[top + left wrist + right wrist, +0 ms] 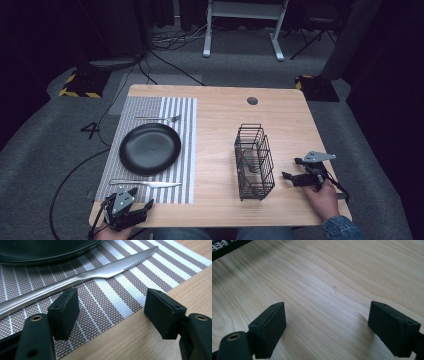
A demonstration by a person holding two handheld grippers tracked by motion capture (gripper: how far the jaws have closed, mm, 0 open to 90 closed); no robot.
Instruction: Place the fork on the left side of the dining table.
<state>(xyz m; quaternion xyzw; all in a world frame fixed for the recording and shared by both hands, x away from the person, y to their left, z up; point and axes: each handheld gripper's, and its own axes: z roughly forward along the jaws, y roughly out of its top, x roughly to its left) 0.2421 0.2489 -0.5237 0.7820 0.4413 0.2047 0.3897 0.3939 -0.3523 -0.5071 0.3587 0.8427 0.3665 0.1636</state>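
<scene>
Left gripper (pixel 134 200) sitting at near table edge, jaws wide apart, nothing between them. Knife (pixel 145 183) lying flat on striped mat (pixel 185 150) just past jaws — beside black plate (pixel 150 148). Right gripper (pixel 295 172) resting near wire basket (pixel 254 162), jaws apart over bare wood.

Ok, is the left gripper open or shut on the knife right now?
Open. The left gripper has its jaws spread wide above the placemat, and the knife lies beyond them, untouched.
</scene>
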